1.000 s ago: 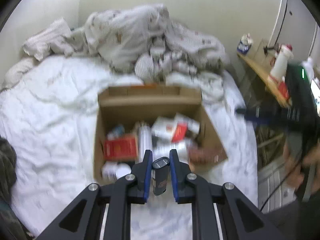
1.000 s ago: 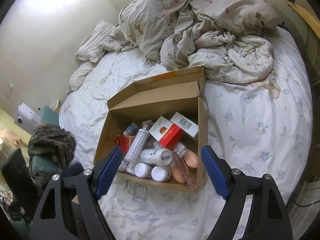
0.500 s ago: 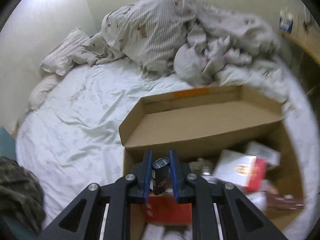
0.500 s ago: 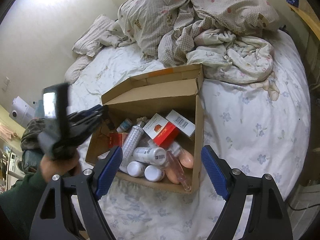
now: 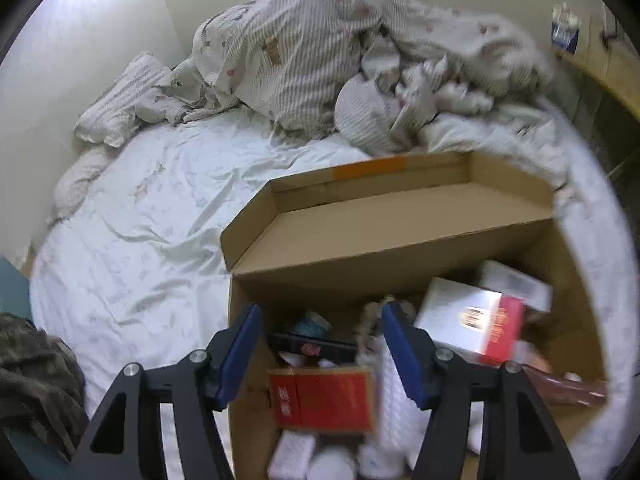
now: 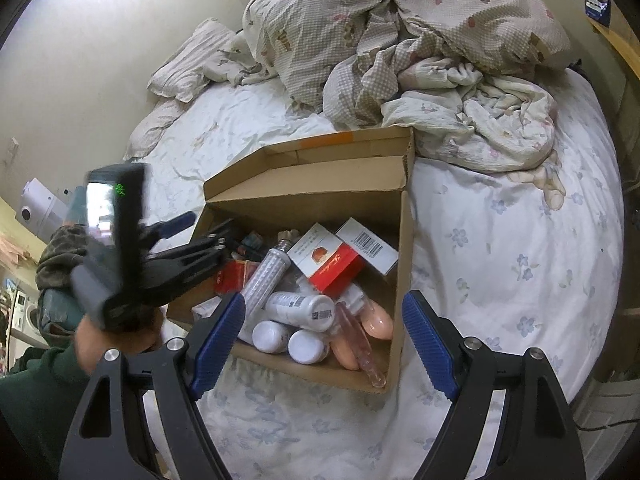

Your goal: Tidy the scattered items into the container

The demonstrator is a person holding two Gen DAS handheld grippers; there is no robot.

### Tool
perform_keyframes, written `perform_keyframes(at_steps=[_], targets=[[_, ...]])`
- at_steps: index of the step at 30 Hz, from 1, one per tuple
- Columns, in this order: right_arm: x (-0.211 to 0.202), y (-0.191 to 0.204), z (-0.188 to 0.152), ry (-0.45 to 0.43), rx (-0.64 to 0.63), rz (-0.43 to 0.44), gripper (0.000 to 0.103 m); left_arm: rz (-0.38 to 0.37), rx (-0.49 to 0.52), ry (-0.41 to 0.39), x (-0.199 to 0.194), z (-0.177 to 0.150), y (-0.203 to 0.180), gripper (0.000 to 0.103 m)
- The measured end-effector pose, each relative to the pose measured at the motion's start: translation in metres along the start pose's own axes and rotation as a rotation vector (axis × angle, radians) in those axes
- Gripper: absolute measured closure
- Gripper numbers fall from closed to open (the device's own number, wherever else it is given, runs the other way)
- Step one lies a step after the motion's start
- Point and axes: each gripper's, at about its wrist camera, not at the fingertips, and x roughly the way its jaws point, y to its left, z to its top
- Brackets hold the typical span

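An open cardboard box sits on the bed and holds several items: a red carton, a white and red carton, white bottles and a white bulb. My left gripper hangs over the box's left end, its jaws opening with nothing pressed between them. A small dark bottle lies below them inside the box. My right gripper stands open and holds nothing, above the box's near side.
A crumpled checked duvet and a pillow fill the far end of the bed. The flowered sheet lies bare to the right of the box. Dark clothing is bundled at the left. A wooden shelf runs along the right wall.
My left gripper has come in over the box's left end and dipped. Its jaws have parted and the dark bottle has dropped into the box. The right gripper stays still.
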Motion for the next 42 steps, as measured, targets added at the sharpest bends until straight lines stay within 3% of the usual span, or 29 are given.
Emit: perform_keyframes(at_steps=[4,8,10,15,17,19,22,26,28,42], targets=[[0.005,0.011,-0.008,0.009,-0.011,0.001,0.019,-0.097,-0.061,-0.038,-0.047,-0.022,0.014,0.03],[0.014,0.021,-0.024,0.031,-0.026,-0.001,0.019,-0.107,-0.114,-0.129,-0.094,-0.059,0.033,0.026],[0.02,0.027,-0.034,0.053,-0.047,-0.005,0.019,-0.119,-0.146,-0.134,-0.101,-0.07,0.04,0.023],[0.026,0.029,-0.053,0.062,-0.017,-0.036,0.019,-0.157,-0.211,-0.022,-0.082,-0.092,0.044,0.023],[0.025,0.023,-0.063,0.044,0.061,0.019,0.019,-0.202,-0.239,0.004,-0.076,-0.096,0.042,0.023],[0.027,0.022,-0.073,0.031,0.09,0.025,0.019,-0.178,-0.225,0.02,-0.075,-0.097,0.035,0.023],[0.035,0.037,-0.078,0.013,0.009,-0.069,0.019,-0.153,-0.186,0.027,-0.075,-0.095,0.024,0.023],[0.043,0.056,-0.07,-0.024,-0.092,-0.123,0.019,-0.168,-0.174,0.031,-0.073,-0.095,0.02,0.024],[0.044,0.06,-0.068,-0.046,-0.1,-0.148,0.019,-0.139,-0.171,0.041,-0.069,-0.094,0.021,0.024],[0.047,0.066,-0.062,-0.046,-0.083,-0.116,0.019,-0.161,-0.195,0.103,-0.056,-0.097,0.027,0.024]])
